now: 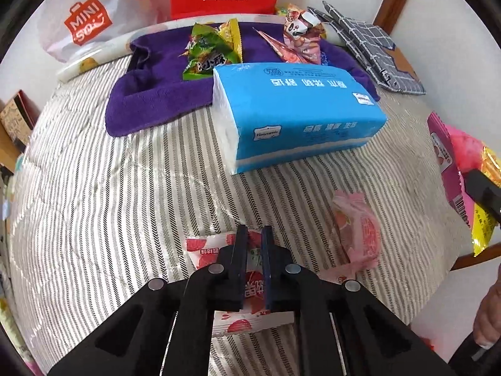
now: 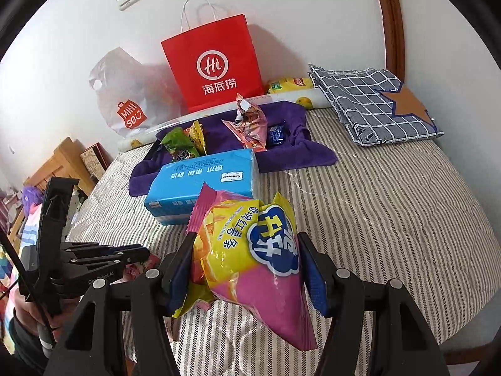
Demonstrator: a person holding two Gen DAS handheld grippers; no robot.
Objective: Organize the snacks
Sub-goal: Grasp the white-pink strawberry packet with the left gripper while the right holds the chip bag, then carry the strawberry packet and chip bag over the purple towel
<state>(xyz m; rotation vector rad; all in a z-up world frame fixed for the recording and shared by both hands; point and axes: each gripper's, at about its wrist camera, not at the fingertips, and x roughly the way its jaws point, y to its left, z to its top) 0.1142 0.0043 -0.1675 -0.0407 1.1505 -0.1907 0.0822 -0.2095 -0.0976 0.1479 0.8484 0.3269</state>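
Right now you have a snack in each tool. Your left gripper [image 1: 253, 235] has its jaws nearly together, pinched on the red-and-white sachet [image 1: 241, 282], which lies flat on the striped bed cover [image 1: 125, 203] near its front edge; a thin packet needs that narrow grip, and it does not look lifted yet. Just beside it lies a pale pink packet [image 1: 360, 232], untouched.

Your right gripper [image 2: 245, 263] has its jaws about half spread, clamped on the sides of the puffy yellow-and-pink chip bag [image 2: 250, 250], held up clear of the cover; the wide hold suits an air-filled bag that would slip or crush if squeezed harder.

Toward the far edge, the purple towel [image 2: 281, 153] already carries a green packet [image 2: 180, 145], a pink wrapper [image 2: 247, 125] and a small blue one [image 2: 276, 134], so it seems to be the gathering spot. The blue tissue pack [image 1: 297, 112] sits on the towel's near side, so you will probably need to carry over or around it.
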